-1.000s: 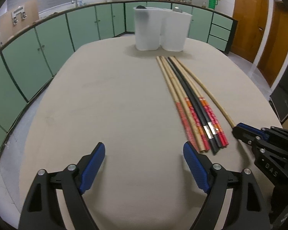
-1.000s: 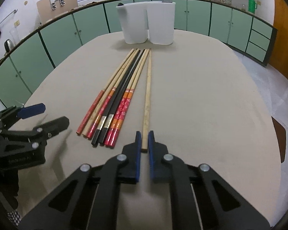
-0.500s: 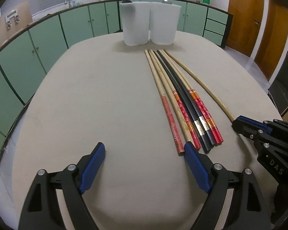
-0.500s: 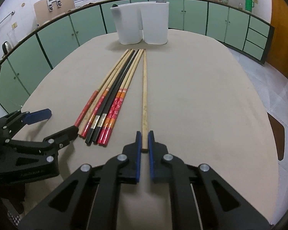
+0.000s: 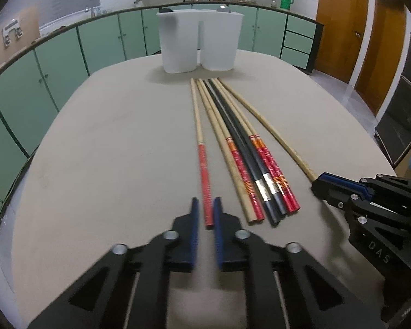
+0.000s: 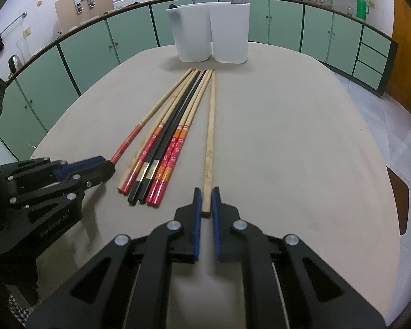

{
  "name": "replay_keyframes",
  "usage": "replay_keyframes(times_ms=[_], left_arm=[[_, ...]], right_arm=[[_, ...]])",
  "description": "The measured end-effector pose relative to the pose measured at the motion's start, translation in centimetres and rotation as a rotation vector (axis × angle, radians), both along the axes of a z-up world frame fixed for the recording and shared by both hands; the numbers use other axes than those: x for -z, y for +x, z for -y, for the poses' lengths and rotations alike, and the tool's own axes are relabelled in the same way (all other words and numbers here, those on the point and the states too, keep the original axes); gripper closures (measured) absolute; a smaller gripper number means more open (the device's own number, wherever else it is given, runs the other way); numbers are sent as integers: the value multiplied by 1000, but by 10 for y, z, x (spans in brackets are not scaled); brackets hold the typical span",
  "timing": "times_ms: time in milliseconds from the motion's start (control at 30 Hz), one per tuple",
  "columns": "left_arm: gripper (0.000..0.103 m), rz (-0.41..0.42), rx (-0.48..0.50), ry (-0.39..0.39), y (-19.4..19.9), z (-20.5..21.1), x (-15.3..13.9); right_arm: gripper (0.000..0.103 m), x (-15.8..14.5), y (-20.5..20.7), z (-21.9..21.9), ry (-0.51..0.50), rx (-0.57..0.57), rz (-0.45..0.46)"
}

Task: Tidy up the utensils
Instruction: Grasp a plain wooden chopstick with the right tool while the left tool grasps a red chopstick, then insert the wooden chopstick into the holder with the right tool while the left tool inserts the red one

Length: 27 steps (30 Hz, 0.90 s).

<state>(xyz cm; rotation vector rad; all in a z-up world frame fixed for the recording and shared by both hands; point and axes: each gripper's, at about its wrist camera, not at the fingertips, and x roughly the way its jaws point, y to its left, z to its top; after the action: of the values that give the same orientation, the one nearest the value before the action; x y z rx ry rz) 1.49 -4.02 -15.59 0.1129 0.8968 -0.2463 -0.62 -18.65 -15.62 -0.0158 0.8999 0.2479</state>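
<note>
The left gripper [image 5: 206, 211] has its blue pads pinched on the near end of a red-handled chopstick [image 5: 202, 161], and the right gripper [image 6: 206, 201] is clamped on the plain wooden chopstick [image 6: 209, 131]. Between them, the other chopsticks [image 6: 164, 153] lie bundled on the beige table [image 6: 301, 150], tips toward the white utensil holder [image 6: 209, 35]. The right gripper's black body reads "DAS".

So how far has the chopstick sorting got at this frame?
Barely started: all the chopsticks lie on the table. The right gripper is shut on the plain wooden chopstick; the left gripper straddles the red-handled chopstick, grip unclear. The middle bundle is untouched. Everything must still reach the white holder, which already holds some utensils.
</note>
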Motion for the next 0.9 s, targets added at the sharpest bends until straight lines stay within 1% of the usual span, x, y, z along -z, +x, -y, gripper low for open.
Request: replay_keyframes(times_ms=[200, 333, 667, 900], left_arm=[[97, 4, -1, -24, -2, -3, -7], [97, 45, -10, -43, -4, -10, -28], [97, 197, -17, -74, -7, -24, -102], [97, 286, -9, -135, 7, -29, -155]], right_arm=[[97, -12, -4, 9, 14, 16, 20], [97, -32, -6, 16, 20, 19, 59], [97, -96, -4, 30, 60, 26, 166], [97, -146, 10, 35, 79, 4, 237]])
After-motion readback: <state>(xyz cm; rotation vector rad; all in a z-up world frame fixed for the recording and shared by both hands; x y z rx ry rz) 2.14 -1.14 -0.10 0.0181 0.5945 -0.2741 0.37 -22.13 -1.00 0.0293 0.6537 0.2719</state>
